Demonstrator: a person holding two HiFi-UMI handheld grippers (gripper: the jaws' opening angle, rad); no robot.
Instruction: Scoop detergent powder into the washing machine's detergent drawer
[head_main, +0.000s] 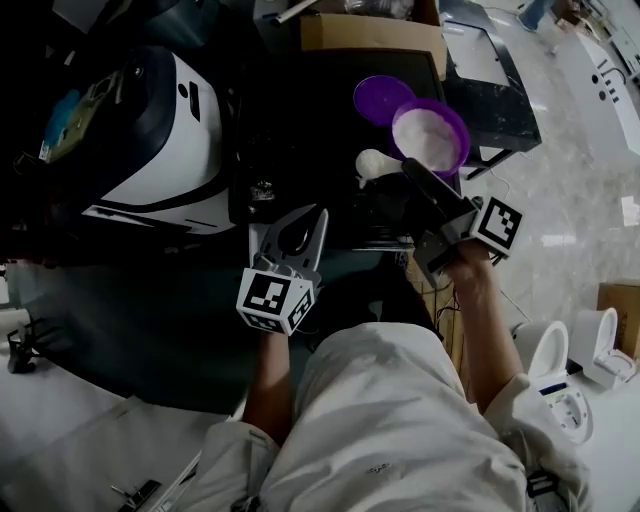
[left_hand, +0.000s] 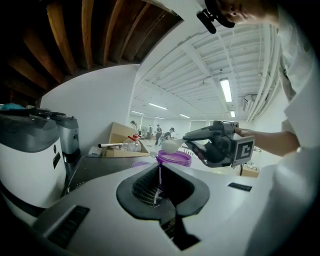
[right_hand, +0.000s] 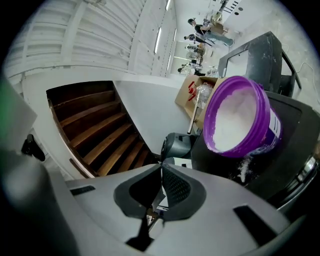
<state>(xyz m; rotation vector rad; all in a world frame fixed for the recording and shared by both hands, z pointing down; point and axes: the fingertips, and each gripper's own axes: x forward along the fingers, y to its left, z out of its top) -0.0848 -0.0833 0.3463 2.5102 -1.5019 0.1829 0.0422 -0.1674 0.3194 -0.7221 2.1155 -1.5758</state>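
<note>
I count two grippers in the person's hands, the left gripper (head_main: 300, 222) and the right gripper (head_main: 408, 168). There is one purple tub (head_main: 461, 128) of white powder, one purple lid (head_main: 378, 98) lying beside it, and one white scoop (head_main: 375, 162). One washing machine (head_main: 170, 150) stands here, and one cardboard box (head_main: 370, 32).

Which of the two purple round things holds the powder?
The right one, the tub, filled with white powder; the lid at its left is bare purple.

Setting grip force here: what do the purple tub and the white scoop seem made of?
Purple tub: probably plastic, smooth, slightly glossy; even colour, thick moulded rim.
White scoop: probably plastic too, matte, one uniform rounded piece; too small to be sure.
</note>
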